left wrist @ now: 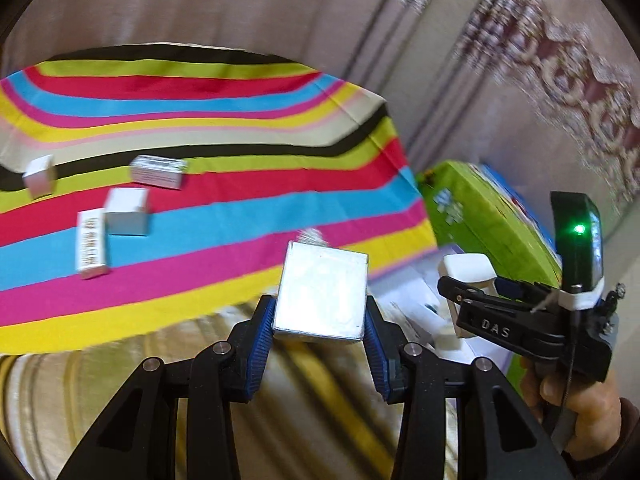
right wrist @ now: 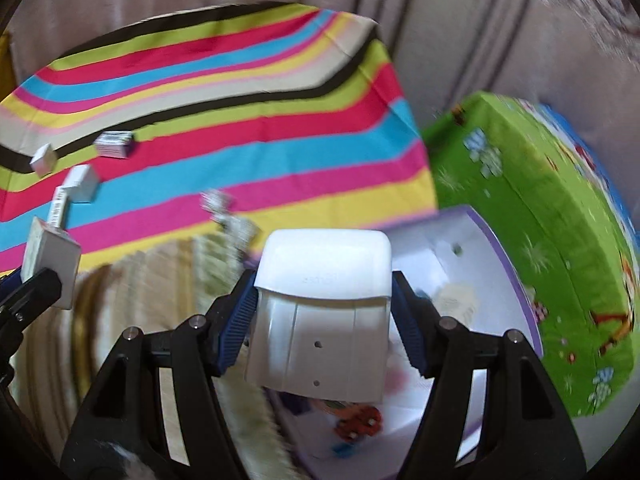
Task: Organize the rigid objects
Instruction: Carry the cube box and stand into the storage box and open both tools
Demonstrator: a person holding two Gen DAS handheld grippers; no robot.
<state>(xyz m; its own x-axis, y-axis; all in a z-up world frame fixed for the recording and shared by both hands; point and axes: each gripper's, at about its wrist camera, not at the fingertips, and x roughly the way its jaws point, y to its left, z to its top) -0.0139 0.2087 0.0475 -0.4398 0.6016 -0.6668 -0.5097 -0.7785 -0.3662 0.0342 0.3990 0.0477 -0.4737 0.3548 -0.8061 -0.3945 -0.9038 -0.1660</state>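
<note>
gripping a silvery rectangular box [left wrist: 320, 294] between its blue ribbed pads, the left tool [left wrist: 320, 330] is closed partway on the box's two sides and carries it in the air above a beige patterned carpet [left wrist: 100, 392]. the right tool [right wrist: 322, 312] stands wider, its pads pressed on the flanks of a white rounded plastic case [right wrist: 322, 308], also lifted clear of any surface. a person's hand [left wrist: 580, 404] shows at the right tool's handle in the left view.

below and beyond the white case lies a white open box with a purple rim [right wrist: 492, 280], with small coloured pieces inside; it looks like the likely place for collected things, though i cannot be sure. beside it sits a green printed cushion-like box [right wrist: 540, 232].

farther out, on the striped multicoloured cloth [left wrist: 240, 184] spread over the floor, four small white and silvery boxes [left wrist: 126, 211] lie loose, near one another, and a blurred crumpled bit rests at the cloth's near edge.

as a judgement, the sorting is partly along: two items are in hand and not yet set down, while at least four wait on the cloth.
</note>
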